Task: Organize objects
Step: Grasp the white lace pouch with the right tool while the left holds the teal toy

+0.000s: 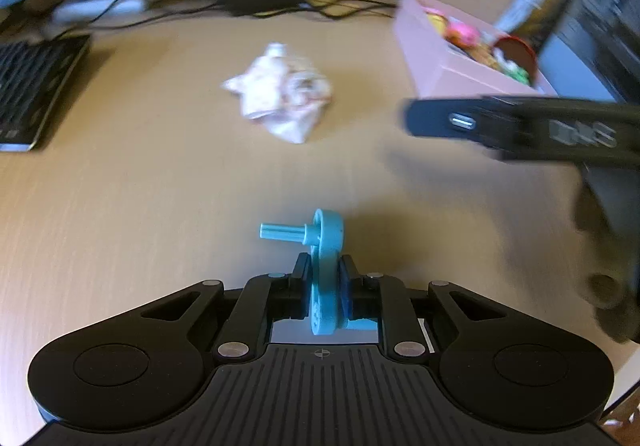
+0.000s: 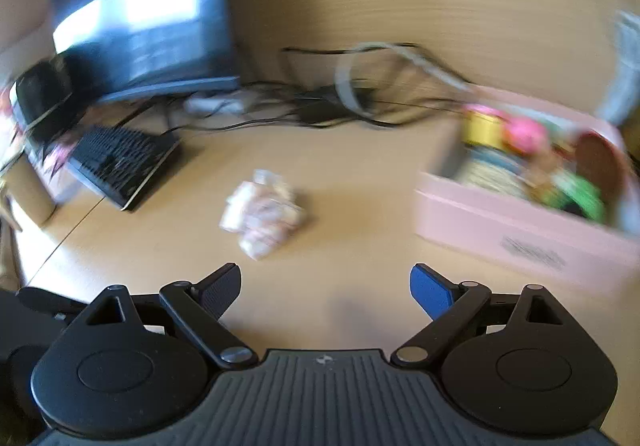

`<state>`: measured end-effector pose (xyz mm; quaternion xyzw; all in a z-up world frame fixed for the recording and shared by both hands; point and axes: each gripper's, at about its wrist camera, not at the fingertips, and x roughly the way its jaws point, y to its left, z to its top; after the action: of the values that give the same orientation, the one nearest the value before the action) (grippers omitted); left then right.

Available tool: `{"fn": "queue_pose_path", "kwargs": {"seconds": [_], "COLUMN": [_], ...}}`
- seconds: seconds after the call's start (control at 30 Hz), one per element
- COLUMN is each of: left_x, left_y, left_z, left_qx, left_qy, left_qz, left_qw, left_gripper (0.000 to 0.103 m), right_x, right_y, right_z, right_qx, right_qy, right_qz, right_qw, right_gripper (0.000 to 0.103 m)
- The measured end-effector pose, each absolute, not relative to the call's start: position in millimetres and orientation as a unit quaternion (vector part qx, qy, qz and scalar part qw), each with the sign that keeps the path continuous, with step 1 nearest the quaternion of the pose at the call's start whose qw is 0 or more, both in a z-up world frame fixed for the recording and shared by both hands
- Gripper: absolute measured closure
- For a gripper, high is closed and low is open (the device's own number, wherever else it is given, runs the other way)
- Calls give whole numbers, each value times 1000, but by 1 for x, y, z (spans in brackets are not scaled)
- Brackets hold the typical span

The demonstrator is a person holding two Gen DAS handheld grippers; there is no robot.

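Blue plastic piece pinched in left gripper, bare wooden desk ahead

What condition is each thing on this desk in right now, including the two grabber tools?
left gripper: shut on the blue plastic toy part
blue plastic toy part: clamped upright, peg sticking sideways
right gripper: open, nothing between the fingers
crumpled paper wad: lying loose on the desk
pink box: open-topped, filled with colourful items
keyboard: flat on the desk
monitor: switched on
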<state>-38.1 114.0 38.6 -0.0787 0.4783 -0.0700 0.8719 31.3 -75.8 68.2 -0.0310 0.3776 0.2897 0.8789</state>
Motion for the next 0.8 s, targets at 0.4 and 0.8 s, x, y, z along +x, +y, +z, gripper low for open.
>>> {"fn": "queue_pose_path", "kwargs": {"seconds": [0.4, 0.8], "left_x": [-31, -31], "left_y": [120, 115], "left_z": [38, 40], "left_qx": [-99, -77], "left_qy": [476, 480], "left_qz": [-69, -84], "left_qw": [871, 870], "left_gripper": [84, 84], "right_x": [104, 28], "right_y": [22, -101], "right_z": [34, 59], "right_qx": [-48, -32], "right_qy": [450, 442], "right_qz": [331, 281], "right_qw": [828, 851], "right_gripper": [66, 77]}}
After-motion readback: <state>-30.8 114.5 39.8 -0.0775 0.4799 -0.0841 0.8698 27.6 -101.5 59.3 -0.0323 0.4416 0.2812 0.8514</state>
